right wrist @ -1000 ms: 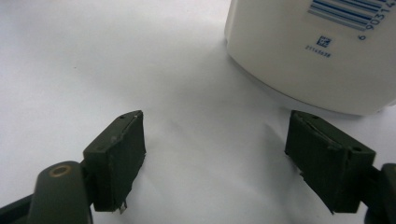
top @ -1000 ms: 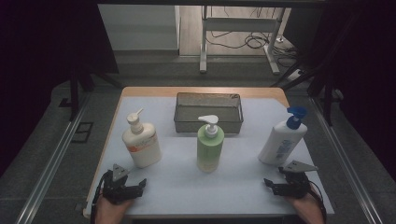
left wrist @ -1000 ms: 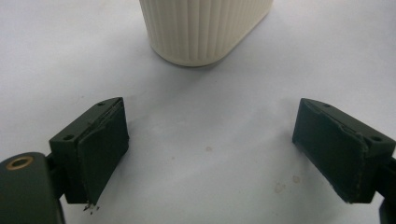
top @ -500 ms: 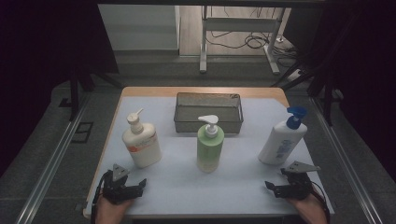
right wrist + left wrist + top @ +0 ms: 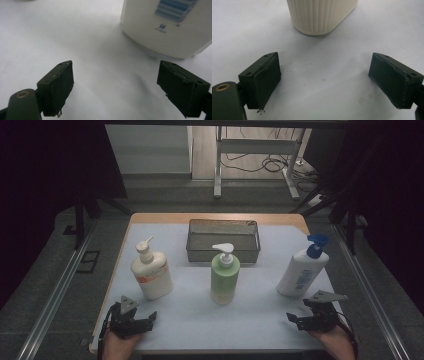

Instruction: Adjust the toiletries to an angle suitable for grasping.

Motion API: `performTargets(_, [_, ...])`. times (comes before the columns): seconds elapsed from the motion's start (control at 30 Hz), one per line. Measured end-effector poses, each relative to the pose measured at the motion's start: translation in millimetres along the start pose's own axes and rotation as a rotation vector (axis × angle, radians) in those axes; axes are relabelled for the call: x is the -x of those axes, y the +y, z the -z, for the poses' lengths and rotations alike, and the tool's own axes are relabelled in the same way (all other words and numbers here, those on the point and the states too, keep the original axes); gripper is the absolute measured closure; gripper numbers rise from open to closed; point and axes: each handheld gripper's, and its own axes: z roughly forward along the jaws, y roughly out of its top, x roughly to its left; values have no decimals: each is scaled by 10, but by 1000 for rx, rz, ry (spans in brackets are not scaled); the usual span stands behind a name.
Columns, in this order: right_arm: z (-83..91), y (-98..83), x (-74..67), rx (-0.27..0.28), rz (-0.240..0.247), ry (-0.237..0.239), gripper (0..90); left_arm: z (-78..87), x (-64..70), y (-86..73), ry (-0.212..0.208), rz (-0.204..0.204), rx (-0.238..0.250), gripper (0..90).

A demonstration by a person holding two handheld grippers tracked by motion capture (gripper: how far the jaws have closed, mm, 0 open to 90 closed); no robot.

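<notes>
Left gripper [image 5: 134,319] sat spread and empty at the table's [image 5: 190,330] near edge, the cream pump bottle [image 5: 151,272] upright just beyond it. Right gripper [image 5: 307,316], its jaws just widened with nothing between them, faced the leaning blue-capped bottle [image 5: 302,270] close ahead. Both bottles' tops were cut off in the gripper views.
</notes>
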Motion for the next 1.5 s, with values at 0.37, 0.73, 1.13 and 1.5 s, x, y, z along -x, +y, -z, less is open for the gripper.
performTargets(0.37, [198,77,151,31,-36,-52,265,0,0,0,0,0,0,103])
performTargets(0.73, [341,125,316,43,-37,-96,421,0,0,-1,0,0,1,104])
performTargets(1.13, [380,181,536,58,-78,-106,612,0,0,-1,0,0,1,103])
performTargets(1.5, [313,290,750,67,-110,-129,825,1,-2,-1,0,-2,-1,103])
